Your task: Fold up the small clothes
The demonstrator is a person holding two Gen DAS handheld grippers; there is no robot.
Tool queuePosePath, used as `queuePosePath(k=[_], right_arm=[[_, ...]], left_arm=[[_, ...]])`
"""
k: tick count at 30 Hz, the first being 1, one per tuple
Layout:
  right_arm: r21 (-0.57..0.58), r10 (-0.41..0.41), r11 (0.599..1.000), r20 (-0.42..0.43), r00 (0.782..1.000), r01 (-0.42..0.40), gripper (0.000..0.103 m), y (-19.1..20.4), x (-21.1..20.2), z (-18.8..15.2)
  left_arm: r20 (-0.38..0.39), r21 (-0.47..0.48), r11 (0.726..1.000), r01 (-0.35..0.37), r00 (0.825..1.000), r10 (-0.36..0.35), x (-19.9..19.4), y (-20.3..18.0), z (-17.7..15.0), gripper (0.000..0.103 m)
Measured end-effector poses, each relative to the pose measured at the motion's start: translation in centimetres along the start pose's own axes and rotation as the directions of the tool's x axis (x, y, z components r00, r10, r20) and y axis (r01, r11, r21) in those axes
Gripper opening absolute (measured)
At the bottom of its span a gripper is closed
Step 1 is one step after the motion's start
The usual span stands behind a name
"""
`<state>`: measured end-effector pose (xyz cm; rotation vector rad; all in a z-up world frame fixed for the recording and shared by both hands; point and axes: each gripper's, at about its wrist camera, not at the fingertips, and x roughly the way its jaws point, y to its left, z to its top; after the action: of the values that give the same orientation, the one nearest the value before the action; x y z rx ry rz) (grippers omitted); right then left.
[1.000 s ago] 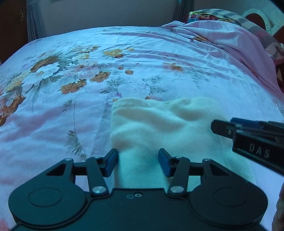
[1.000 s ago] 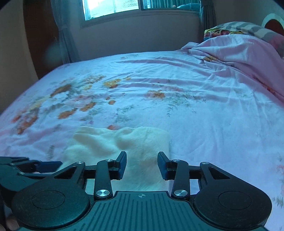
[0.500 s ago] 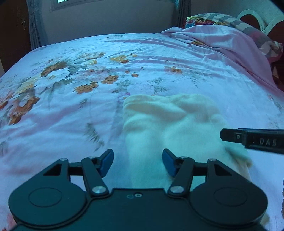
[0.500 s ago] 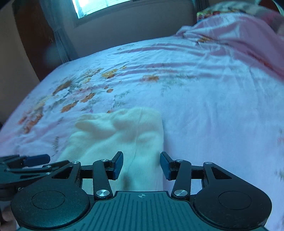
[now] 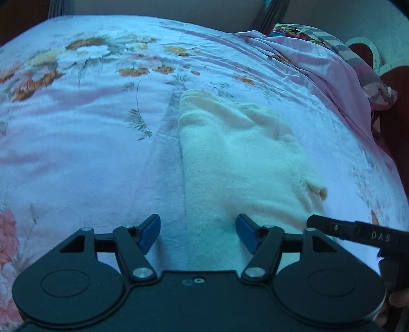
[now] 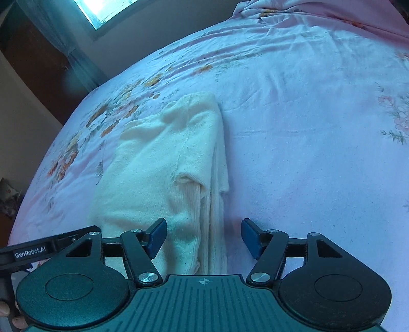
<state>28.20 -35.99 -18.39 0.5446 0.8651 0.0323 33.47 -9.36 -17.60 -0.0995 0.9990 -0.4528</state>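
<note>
A small cream knitted garment (image 5: 240,158) lies folded into a long strip on the floral bedsheet (image 5: 76,143); it also shows in the right wrist view (image 6: 163,173), with a ribbed sleeve cuff along its right edge. My left gripper (image 5: 198,236) is open, above the garment's near left edge, holding nothing. My right gripper (image 6: 203,238) is open, above the garment's near right edge, holding nothing. The right gripper's finger (image 5: 358,233) shows at the right of the left wrist view; the left gripper's finger (image 6: 48,246) shows at the left of the right wrist view.
A bunched pink sheet (image 5: 319,66) and a patterned pillow (image 5: 340,48) lie at the head of the bed, far right. A window (image 6: 107,12) and a curtain (image 6: 58,38) stand beyond the bed. The bed's edge runs along the left in the right wrist view.
Both grippers have risen and pulled back towards the garment's near end, staying open. More of the garment's length shows now. The garment itself has not moved.
</note>
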Motion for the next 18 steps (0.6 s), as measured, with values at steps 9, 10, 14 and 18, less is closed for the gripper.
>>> queuePosePath(k=[9,10,14,18], right_arm=[[0.058,0.063,0.996,0.022,0.998,-0.064,0.067,-0.8,2.9,2.0],[0.054,0.061,0.997,0.023,0.998,-0.062,0.050,-0.8,3.3,2.3],[0.076,0.086,0.993,0.017,0.996,-0.087,0.030,-0.7,4.1,2.3],[0.034,0.083,0.996,0.028,0.996,-0.084,0.027,-0.1,3.6,2.1]], left_arm=[[-0.031,-0.103,0.985,0.135,0.990,-0.139,3.3,1.2,1.5,0.056],[-0.034,-0.117,0.981,0.152,0.987,-0.157,3.6,1.1,1.5,0.053],[-0.023,-0.119,0.982,0.143,0.989,-0.147,3.9,0.5,1.5,0.043],[0.004,-0.086,0.988,0.129,0.992,-0.129,2.8,-0.2,1.3,0.034]])
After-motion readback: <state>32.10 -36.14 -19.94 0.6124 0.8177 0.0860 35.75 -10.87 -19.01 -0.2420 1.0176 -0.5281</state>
